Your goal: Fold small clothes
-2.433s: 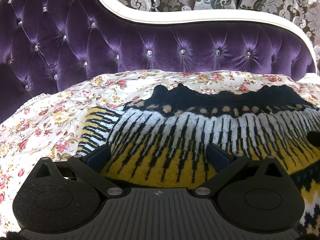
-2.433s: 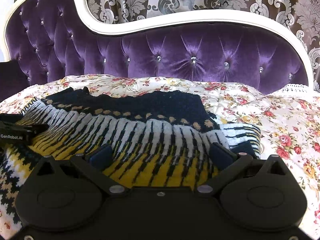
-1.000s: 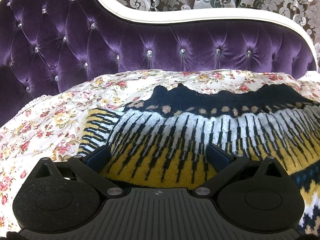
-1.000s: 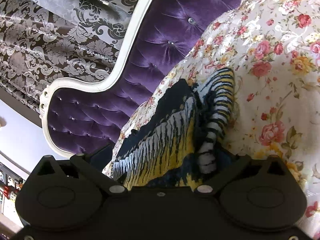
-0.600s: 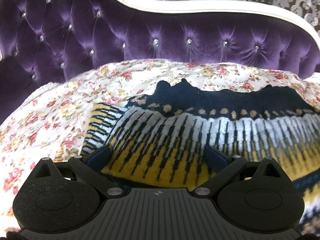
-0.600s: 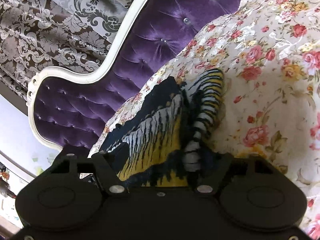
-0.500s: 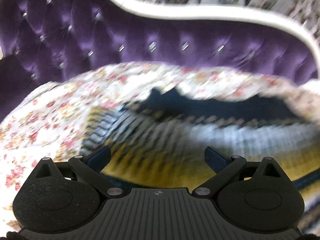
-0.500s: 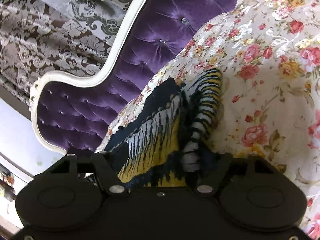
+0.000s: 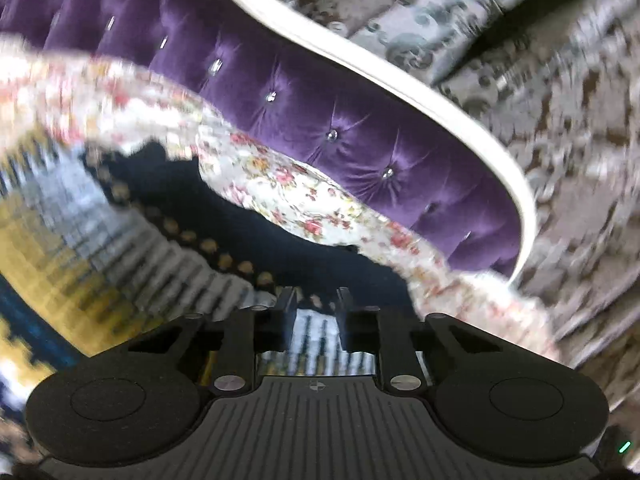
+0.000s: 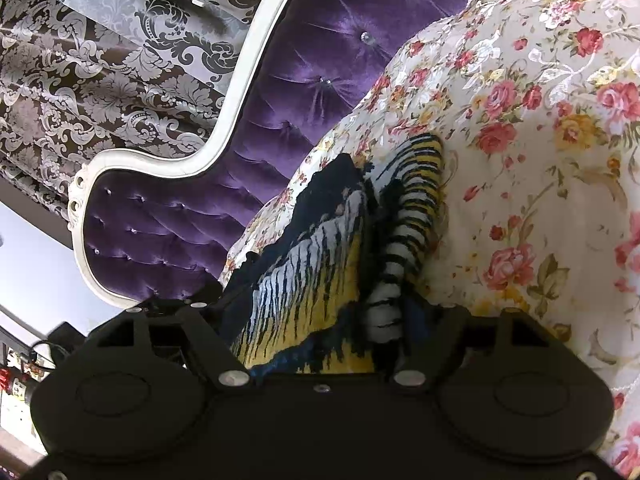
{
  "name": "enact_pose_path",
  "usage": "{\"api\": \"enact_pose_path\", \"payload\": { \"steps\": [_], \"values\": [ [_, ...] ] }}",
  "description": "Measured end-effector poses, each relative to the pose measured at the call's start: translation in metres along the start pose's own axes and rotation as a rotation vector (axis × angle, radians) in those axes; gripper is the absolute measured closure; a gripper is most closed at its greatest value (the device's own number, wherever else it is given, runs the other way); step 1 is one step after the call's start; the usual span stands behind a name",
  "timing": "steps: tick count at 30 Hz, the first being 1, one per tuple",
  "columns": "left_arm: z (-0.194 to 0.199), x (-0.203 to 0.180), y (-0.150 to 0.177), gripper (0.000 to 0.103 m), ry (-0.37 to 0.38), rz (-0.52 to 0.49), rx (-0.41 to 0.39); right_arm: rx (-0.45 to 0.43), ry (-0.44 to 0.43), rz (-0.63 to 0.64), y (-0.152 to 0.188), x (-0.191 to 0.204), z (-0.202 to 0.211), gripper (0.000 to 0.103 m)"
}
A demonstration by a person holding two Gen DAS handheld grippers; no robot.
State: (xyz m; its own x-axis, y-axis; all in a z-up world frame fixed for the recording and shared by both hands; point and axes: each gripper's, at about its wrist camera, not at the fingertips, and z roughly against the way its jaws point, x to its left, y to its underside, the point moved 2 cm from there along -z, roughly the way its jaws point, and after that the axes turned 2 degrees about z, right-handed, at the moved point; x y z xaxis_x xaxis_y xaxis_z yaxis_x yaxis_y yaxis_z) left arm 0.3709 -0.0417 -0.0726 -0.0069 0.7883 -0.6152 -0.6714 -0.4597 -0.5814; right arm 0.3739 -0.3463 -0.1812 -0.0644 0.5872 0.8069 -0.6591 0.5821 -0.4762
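Note:
A knitted sweater (image 9: 140,248) with navy, white and yellow bands lies on a floral bedspread (image 9: 300,192). The left wrist view is blurred and tilted. My left gripper (image 9: 316,300) has its jaws closing to a narrow gap, with the striped knit pinched between the fingers. In the right wrist view the frame is rolled on its side. My right gripper (image 10: 320,312) straddles the sweater (image 10: 320,248) at its side edge, next to the striped sleeve (image 10: 412,208). Its jaws are opening slightly, and the thick bunched knit fills the gap and touches both fingers.
A purple tufted headboard (image 9: 340,120) with a white curved frame runs behind the bed, also visible as the headboard (image 10: 320,60) in the right view. Patterned damask curtains (image 10: 100,60) hang behind it. Floral bedspread (image 10: 540,160) spreads beside the sweater.
The left gripper's jaws went from wide open to nearly closed on the sweater's edge, and its view rolled and rose. The right gripper narrowed around the sweater's side and stayed in place.

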Motion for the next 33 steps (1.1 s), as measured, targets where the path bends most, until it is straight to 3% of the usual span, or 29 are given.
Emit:
{"api": "enact_pose_path", "payload": {
  "steps": [3, 6, 10, 12, 14, 23, 26, 28, 33],
  "values": [
    [-0.003, 0.012, 0.01, 0.09, 0.022, 0.11, -0.014, 0.0, -0.001, -0.002, 0.0, 0.0, 0.0, 0.024],
    [0.008, 0.018, 0.023, 0.09, 0.013, 0.135, -0.074, 0.001, -0.003, -0.002, 0.0, 0.0, -0.001, 0.024],
    [0.016, 0.036, 0.042, 0.091, 0.003, 0.223, -0.097, 0.002, -0.004, 0.003, 0.0, 0.0, -0.001, 0.023],
    [0.017, 0.051, 0.054, 0.101, 0.023, 0.293, -0.11, 0.001, -0.005, 0.007, 0.0, 0.0, -0.001, 0.023],
    [0.015, 0.062, 0.059, 0.1, 0.08, 0.359, -0.122, 0.002, -0.008, 0.011, 0.0, 0.0, -0.002, 0.023],
    [0.024, 0.062, 0.073, 0.1, 0.091, 0.348, -0.161, 0.006, 0.002, 0.091, 0.003, 0.007, -0.006, 0.02],
    [0.029, 0.064, 0.077, 0.1, 0.1, 0.353, -0.167, -0.002, 0.048, 0.146, 0.007, 0.01, -0.007, 0.034],
    [0.029, 0.065, 0.079, 0.1, 0.108, 0.338, -0.171, -0.002, 0.086, 0.15, 0.009, 0.006, -0.008, 0.065],
    [0.028, 0.063, 0.08, 0.1, 0.098, 0.314, -0.181, -0.039, 0.057, 0.083, 0.01, 0.003, 0.0, 0.069]
  ]
}}
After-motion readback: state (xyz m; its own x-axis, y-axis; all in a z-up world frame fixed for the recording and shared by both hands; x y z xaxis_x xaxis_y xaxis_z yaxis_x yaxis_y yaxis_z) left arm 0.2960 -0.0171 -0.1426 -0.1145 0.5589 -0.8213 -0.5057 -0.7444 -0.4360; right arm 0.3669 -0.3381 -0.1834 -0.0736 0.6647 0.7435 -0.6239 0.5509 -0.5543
